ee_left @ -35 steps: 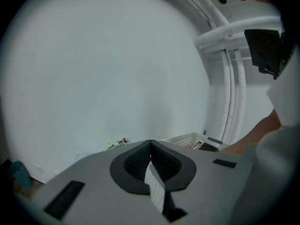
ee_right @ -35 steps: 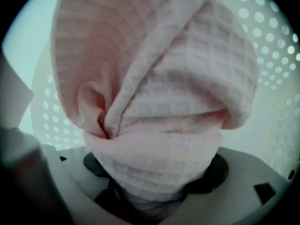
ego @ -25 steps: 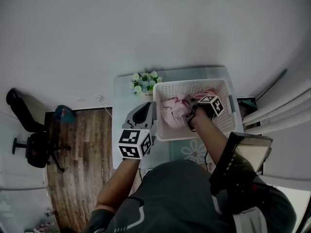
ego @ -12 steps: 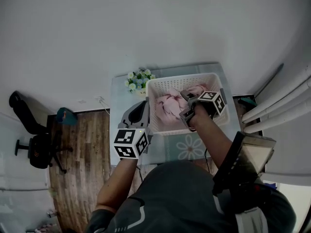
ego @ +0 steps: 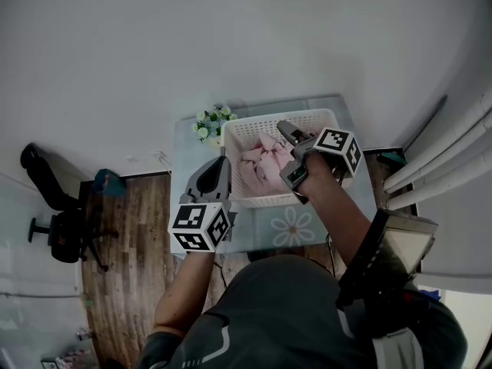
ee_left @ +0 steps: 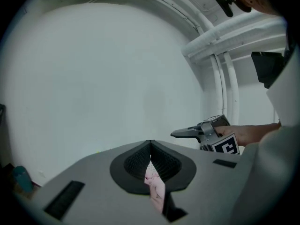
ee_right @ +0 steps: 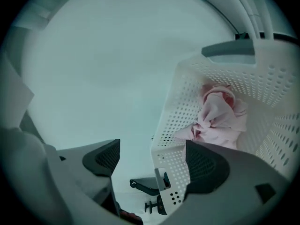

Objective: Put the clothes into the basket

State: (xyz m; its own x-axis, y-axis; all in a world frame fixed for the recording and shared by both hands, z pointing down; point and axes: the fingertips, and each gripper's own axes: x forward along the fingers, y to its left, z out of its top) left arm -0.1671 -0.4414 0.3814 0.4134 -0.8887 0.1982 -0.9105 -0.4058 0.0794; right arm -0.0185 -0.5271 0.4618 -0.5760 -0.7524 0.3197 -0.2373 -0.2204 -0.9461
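Pink clothes (ego: 257, 164) lie in the basket (ego: 269, 119), right gripper (ego: 286, 152) gaping empty, left gripper (ego: 223, 161) closed; only pulling clear seems left.

No legible text, labels, brands or nos. in any view; left cube (ego: 198, 227) & right cube (ego: 340, 147): b/w square markers only.

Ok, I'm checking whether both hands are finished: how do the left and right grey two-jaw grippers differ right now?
The left gripper has its jaws shut; the right gripper has its jaws wide apart. The left gripper sits outside the white perforated plastic basket, beside its left wall; the right gripper hangs over that basket, near the crumpled pink clothes. Both carry a black-and-white marker cube.
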